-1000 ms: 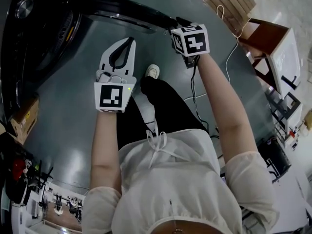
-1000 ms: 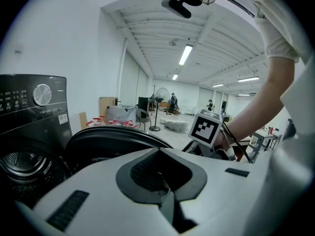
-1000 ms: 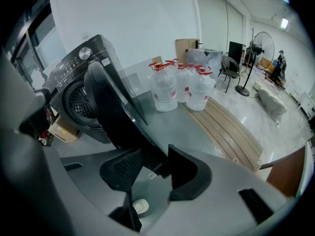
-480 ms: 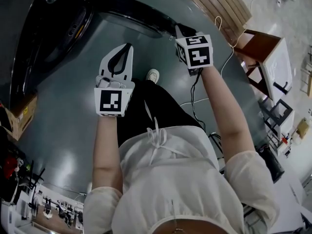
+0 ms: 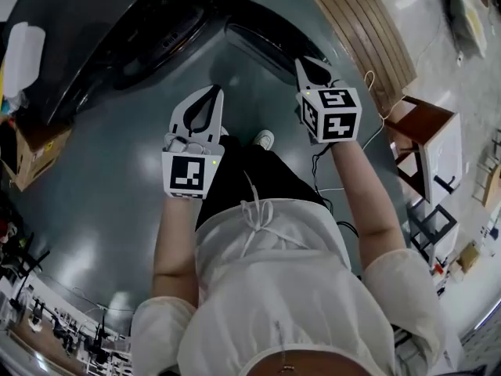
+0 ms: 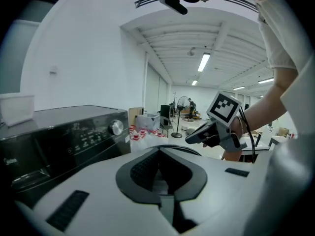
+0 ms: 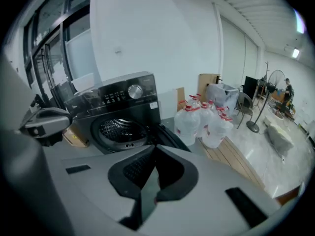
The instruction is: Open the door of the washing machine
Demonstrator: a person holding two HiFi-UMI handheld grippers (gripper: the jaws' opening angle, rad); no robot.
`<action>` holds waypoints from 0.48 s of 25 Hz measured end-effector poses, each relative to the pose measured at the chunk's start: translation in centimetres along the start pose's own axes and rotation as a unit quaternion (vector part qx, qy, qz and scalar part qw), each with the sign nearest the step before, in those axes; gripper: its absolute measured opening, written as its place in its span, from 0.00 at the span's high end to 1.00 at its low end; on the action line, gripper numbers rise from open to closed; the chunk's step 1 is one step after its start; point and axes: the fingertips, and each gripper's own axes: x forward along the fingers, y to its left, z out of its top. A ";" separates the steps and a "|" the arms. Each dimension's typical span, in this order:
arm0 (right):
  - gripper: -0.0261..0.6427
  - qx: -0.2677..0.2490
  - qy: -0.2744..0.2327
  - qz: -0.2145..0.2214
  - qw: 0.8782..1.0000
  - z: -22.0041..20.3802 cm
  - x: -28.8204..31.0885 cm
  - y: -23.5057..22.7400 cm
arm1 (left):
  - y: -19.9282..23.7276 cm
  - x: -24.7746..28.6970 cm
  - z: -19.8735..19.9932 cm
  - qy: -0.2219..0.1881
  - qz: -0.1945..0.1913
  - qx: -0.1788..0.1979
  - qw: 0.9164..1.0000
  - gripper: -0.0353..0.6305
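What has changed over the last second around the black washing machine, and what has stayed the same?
The white right gripper has left the edge of the black washing machine's open dark door and risen clear of it, its jaws shut on nothing. The white left gripper has also drawn up and back. Unchanged: the door stays open, and the left gripper stays shut and empty.

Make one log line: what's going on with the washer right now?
door: open | drum: showing | left gripper: shut, empty | right gripper: shut, empty
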 end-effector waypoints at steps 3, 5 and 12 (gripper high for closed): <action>0.95 -0.024 -0.024 0.025 0.999 3.7 0.1 5.3 | 4.3 -3.7 1.4 -0.033 0.037 0.007 0.999 0.91; 0.95 -0.040 -0.041 0.043 0.997 5.9 0.2 8.8 | 6.8 -6.4 1.9 -0.045 0.062 0.006 0.997 0.91; 0.95 -0.078 -0.103 0.157 0.979 14.0 -0.1 21.2 | 14.8 -15.8 4.2 -0.066 0.155 0.009 0.986 0.91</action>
